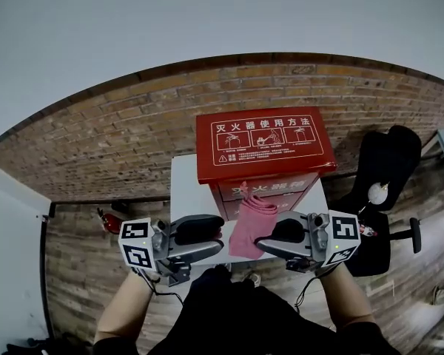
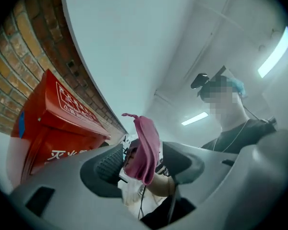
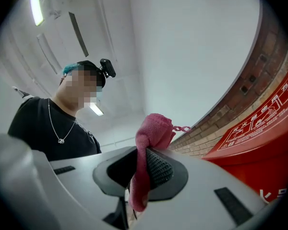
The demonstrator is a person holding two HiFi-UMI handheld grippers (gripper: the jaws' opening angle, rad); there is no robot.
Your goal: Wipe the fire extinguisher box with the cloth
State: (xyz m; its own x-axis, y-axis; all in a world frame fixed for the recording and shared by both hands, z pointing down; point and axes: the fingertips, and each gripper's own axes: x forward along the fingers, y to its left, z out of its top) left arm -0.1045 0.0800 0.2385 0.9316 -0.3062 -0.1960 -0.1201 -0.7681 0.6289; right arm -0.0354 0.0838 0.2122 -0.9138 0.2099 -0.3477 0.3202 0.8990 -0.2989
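The red fire extinguisher box (image 1: 263,143) stands on a white table (image 1: 186,191) against a brick wall, its lid printed with white instructions. A pink cloth (image 1: 248,224) hangs in front of the box's face. My right gripper (image 1: 266,241) is shut on the cloth's lower right part; in the right gripper view the cloth (image 3: 153,128) is pinched between the ribbed pads and droops below them, with the box (image 3: 264,147) at the right. My left gripper (image 1: 217,239) stands open just left of the cloth. In the left gripper view the cloth (image 2: 144,145) shows beyond the spread jaws, untouched, and the box (image 2: 53,123) is at the left.
A black office chair (image 1: 385,191) stands right of the table. The brick wall (image 1: 133,132) runs behind the box. A small red object (image 1: 111,222) lies on the wooden floor at the left. The person's torso fills the bottom of the head view.
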